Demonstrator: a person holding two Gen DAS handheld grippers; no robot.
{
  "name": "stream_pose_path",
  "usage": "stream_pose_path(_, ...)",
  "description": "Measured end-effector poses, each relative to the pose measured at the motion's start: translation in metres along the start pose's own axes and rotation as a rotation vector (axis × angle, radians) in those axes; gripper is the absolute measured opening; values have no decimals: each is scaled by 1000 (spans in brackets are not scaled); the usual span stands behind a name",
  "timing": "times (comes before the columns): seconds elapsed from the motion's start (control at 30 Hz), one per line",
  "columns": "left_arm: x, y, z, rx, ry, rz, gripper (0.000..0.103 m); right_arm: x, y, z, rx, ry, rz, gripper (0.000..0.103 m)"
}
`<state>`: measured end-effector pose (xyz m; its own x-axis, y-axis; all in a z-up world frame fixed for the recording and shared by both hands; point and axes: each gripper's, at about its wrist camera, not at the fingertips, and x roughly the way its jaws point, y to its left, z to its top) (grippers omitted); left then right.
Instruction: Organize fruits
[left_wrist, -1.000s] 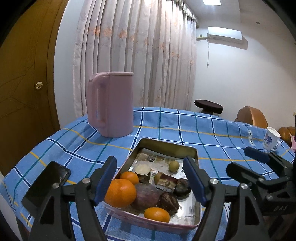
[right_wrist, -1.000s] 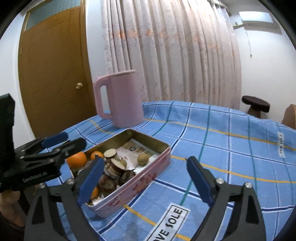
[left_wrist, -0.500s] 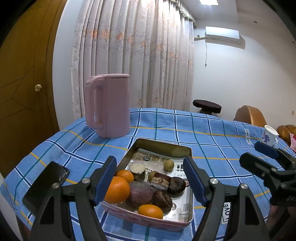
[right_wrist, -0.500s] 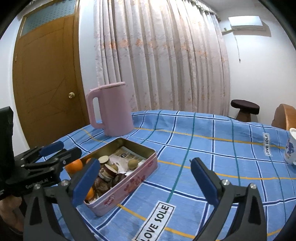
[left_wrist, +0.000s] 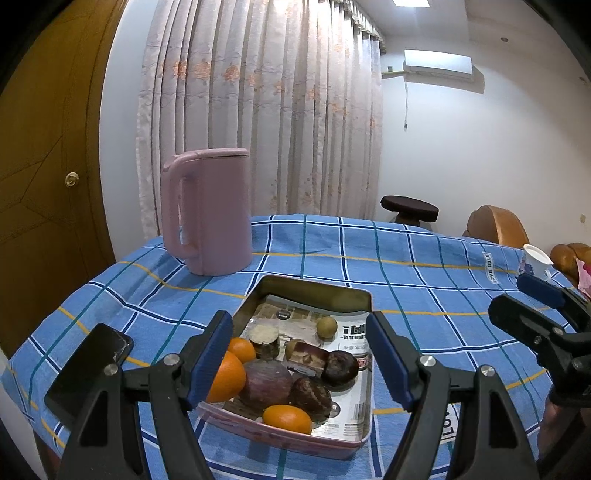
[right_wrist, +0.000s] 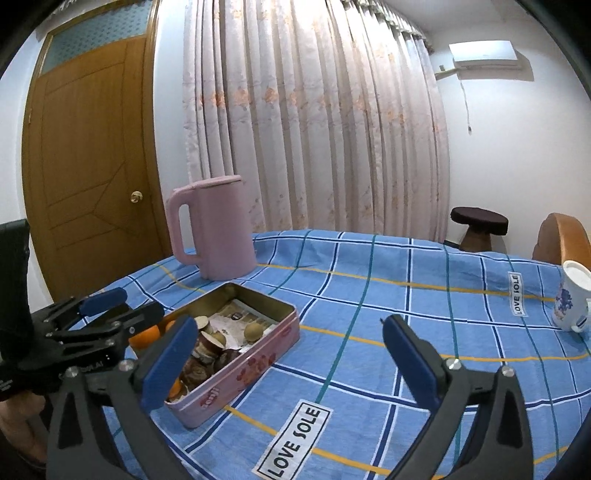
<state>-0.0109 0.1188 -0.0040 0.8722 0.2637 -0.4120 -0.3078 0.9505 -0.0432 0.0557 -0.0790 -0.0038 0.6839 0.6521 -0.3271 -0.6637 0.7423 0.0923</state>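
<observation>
We hold both grippers, left (left_wrist: 299, 356) and right (right_wrist: 291, 363), wide open and empty; fruit tin (left_wrist: 332, 291) sits lower centre.

Left gripper (left_wrist: 299, 354) spread wide, empty, above tin (left_wrist: 314, 291); right gripper (right_wrist: 291, 362) spread wide, empty, right of tin.

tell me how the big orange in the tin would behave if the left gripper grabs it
The big orange looks round and smooth, so it may roll or slip between flat pads. It likely feels firm. Wedged against other fruit in the tin, it probably stays put until lifted.
</observation>
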Motion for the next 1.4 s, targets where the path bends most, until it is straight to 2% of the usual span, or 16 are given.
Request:
stream_pose_path(0.5, -6, -7, 2, -4, -10, -13, 76, -14, -12, 1, 20, -27, -14, 103)
stream_pose_path(0.7, -6, -9, 3, -20, 3, -47, 76, -23, -11, 0, 10, -45, -27, 103)
stream_pose_path(0.83, -8, -14, 3, -14, -4, -51, 84, -29, -14, 1, 10, -59, -34, 103)
stream_pose_path(1.4, -5, -29, 0, 29, -2, -29, 86, -35, -29, -7, 37, -57, -48, 103)
